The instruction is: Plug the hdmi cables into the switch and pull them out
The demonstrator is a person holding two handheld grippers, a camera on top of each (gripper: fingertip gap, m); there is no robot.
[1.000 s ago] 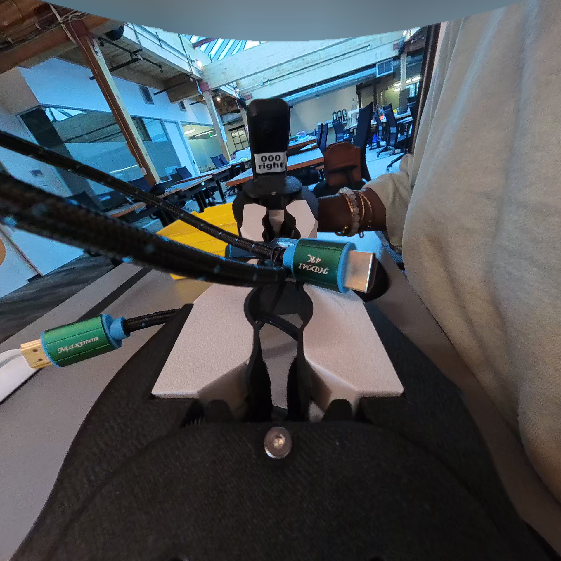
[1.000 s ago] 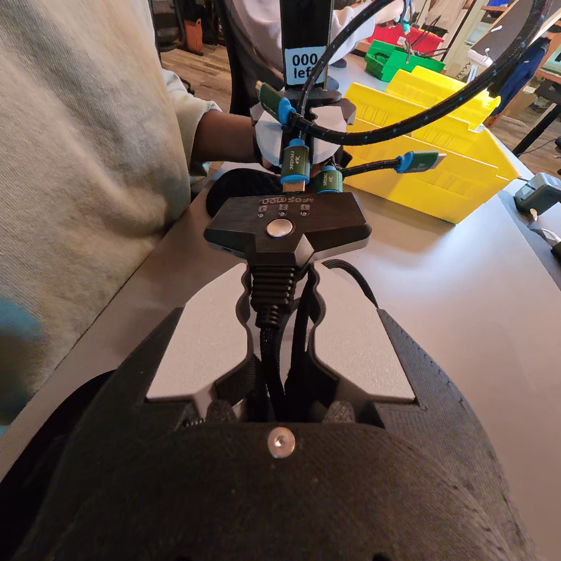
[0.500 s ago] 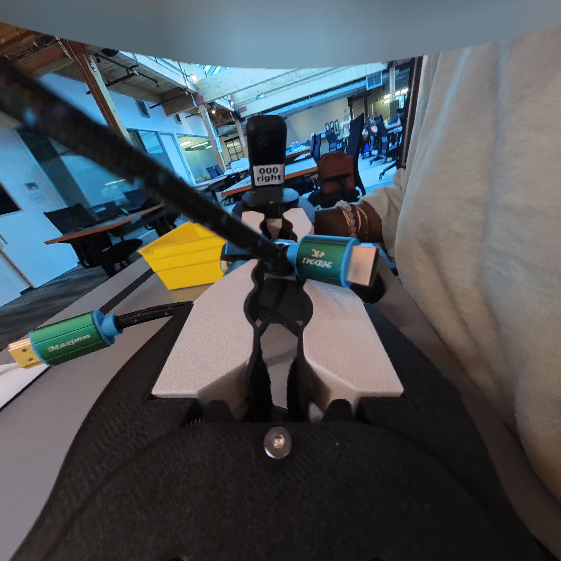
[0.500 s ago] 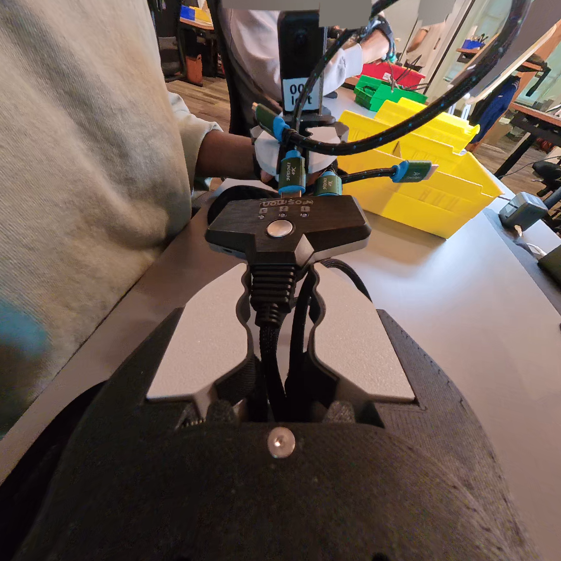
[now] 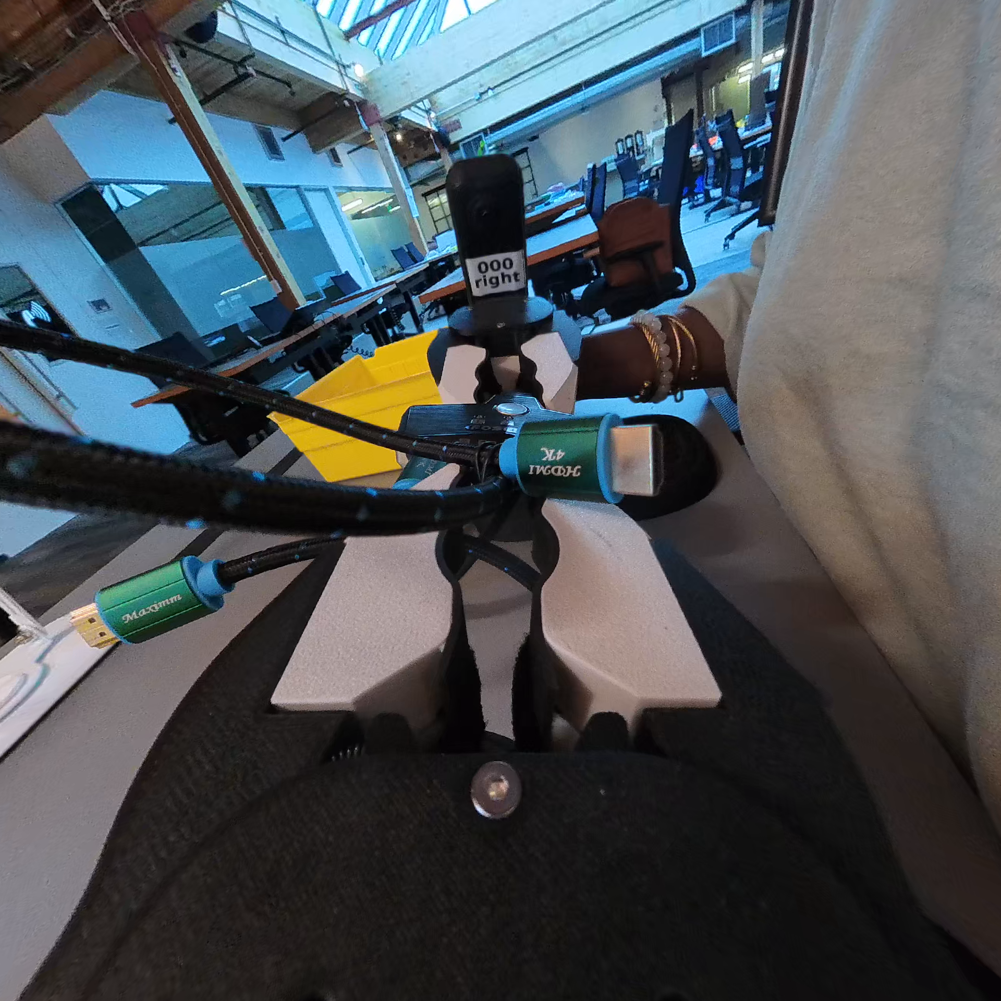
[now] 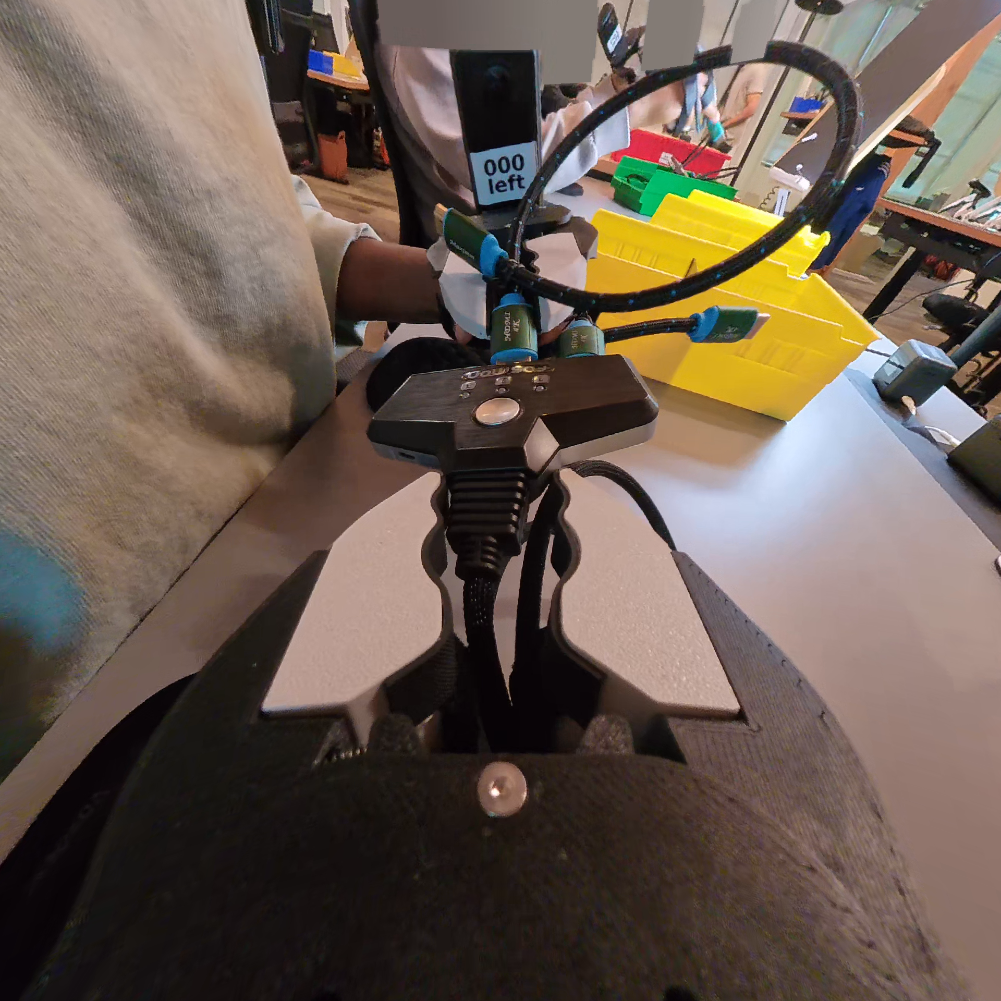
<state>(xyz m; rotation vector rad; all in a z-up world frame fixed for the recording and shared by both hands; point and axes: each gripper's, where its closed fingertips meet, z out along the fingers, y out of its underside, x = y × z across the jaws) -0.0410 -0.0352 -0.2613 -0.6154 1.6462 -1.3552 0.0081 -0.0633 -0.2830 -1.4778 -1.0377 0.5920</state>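
In the left wrist view my left gripper (image 5: 495, 520) is shut on black braided HDMI cables (image 5: 260, 495). One green plug (image 5: 579, 460) sticks out to the right above its fingers, and another (image 5: 157, 598) hangs free at the left. My right gripper (image 6: 501, 504) is shut on the ribbed cable neck of the black switch (image 6: 514, 411), holding it level above the table. Two green plugs (image 6: 512, 333) (image 6: 579, 338) stand at the switch's far edge. How deep they sit I cannot tell. The left gripper (image 6: 509, 281) faces it just beyond. The switch also shows in the left wrist view (image 5: 476, 422).
A yellow bin (image 6: 731, 303) stands on the grey table (image 6: 785, 514) to the right of the switch, with green (image 6: 650, 187) and red (image 6: 671, 151) bins behind it. A small grey device (image 6: 915, 371) lies at the right edge. A person's torso (image 6: 135, 271) is close on the left. The gap from one gripper's tips to the other's is roughly 7 cm.
The left gripper has tipped and come closer to the switch, which now shows in its view. The middle plug has closed on the switch's far edge. The big cable loop has swung upward.
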